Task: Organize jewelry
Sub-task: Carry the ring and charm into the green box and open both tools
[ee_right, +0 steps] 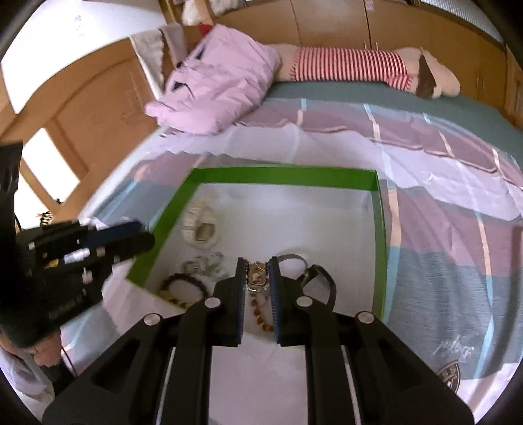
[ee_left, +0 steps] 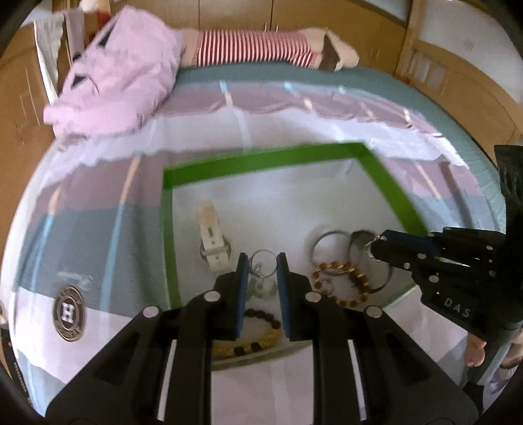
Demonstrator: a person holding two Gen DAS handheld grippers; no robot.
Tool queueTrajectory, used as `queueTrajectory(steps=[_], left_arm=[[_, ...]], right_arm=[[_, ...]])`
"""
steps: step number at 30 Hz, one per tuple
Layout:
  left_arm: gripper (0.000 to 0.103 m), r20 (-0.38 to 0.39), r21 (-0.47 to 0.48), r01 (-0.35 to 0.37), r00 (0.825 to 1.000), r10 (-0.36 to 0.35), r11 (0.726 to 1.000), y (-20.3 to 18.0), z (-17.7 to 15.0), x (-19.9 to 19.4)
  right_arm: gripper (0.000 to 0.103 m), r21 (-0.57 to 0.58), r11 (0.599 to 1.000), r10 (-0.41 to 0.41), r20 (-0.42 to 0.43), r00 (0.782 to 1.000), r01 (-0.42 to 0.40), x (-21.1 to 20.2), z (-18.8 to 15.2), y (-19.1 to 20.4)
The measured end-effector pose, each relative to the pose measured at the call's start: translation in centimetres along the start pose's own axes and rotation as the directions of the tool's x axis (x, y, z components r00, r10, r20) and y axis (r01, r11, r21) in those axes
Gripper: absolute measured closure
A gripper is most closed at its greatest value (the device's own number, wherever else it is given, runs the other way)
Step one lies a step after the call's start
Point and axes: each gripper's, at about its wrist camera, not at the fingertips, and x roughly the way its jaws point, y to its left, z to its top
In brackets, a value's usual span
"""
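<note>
A green-walled box (ee_left: 261, 160) with a white floor lies on the bed; it also shows in the right wrist view (ee_right: 281, 175). In it lie a white watch (ee_left: 212, 238), metal bangles (ee_left: 330, 245), an amber bead bracelet (ee_left: 349, 281), a dark-and-yellow bead bracelet (ee_left: 258, 333) and a black watch (ee_right: 318, 278). My left gripper (ee_left: 263, 261) hangs above the box with a clear ring (ee_left: 263, 264) seen between its fingers; grip unclear. My right gripper (ee_right: 256, 269) has a small bead-and-metal piece (ee_right: 256, 278) between its fingertips; it also shows in the left wrist view (ee_left: 376, 243).
The box sits on a plaid bedspread (ee_right: 441, 202). A folded pink garment (ee_left: 121, 72) and a striped plush toy (ee_left: 261, 45) lie at the far end of the bed. Wooden cabinets (ee_right: 327, 19) stand behind.
</note>
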Motion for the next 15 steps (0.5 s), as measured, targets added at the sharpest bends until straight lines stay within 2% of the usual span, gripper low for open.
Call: queueTrajectory(steps=[1,2,4,6,7,8,9,10,11,13,15], left_arm=[[0.084,-0.023,-0.006,0.006,1.000,-0.006,1.000,0.2,-0.1,0.7],[0.073,-0.041,-0.016,0.014,0.999,-0.014,1.000,0.5,-0.2,1.2],[0.061,-0.039,-0.045,0.010,0.999,-0.012,0.999,0.9,-0.3,1.2],[0.056,-0.023,-0.071,0.010,1.000,-0.011,0.997,1.3,-0.2,0.3],[0.047,-0.012,-0.084,0.012,1.000,-0.013,0.996,1.5,-0.3,-0.5],[0.033,0.011,-0.106,0.005,1.000,-0.004,0.994,1.7,-0.5,-1.6],[0.026,0.032,-0.120,-0.011,0.999,0.015,0.993,1.8,-0.9,-2.6],[0.020,0.049,-0.128,-0.032,0.998,0.039,0.991,1.8,-1.4,-3.4],[0.016,0.061,-0.130,-0.052,0.996,0.060,0.990,1.9,-1.8,-4.0],[0.009,0.075,-0.119,-0.088,0.992,0.098,0.989,1.5,-2.9,-5.1],[0.005,0.070,-0.101,-0.100,0.992,0.107,0.990,1.1,-4.0,-5.5]], right_arm=[[0.089,0.003,1.000,-0.010,-0.020,1.000,0.010,0.9,0.0,-0.3],[0.089,0.008,1.000,-0.015,-0.037,0.999,0.016,1.6,-0.2,-0.4],[0.089,0.024,0.999,-0.022,-0.078,0.997,0.024,3.1,-0.7,-0.8],[0.080,0.031,0.999,-0.031,-0.111,0.993,0.035,4.1,-0.9,-0.9],[0.068,0.038,0.998,-0.038,-0.117,0.992,0.042,4.3,-1.0,-1.0],[0.063,0.045,0.998,-0.035,-0.111,0.993,0.040,4.2,-1.0,-1.0],[0.062,0.052,0.998,-0.027,-0.100,0.995,0.032,3.9,-1.0,-1.0],[0.052,0.058,0.998,-0.023,-0.079,0.997,0.028,3.2,-0.8,-0.9],[0.032,0.063,0.998,-0.026,-0.057,0.998,0.030,2.6,-0.7,-0.8],[0.009,0.081,0.995,-0.061,0.024,0.998,0.059,0.7,-0.6,-0.5],[0.001,0.091,0.990,-0.115,0.100,0.988,0.106,-1.3,-1.1,0.3]])
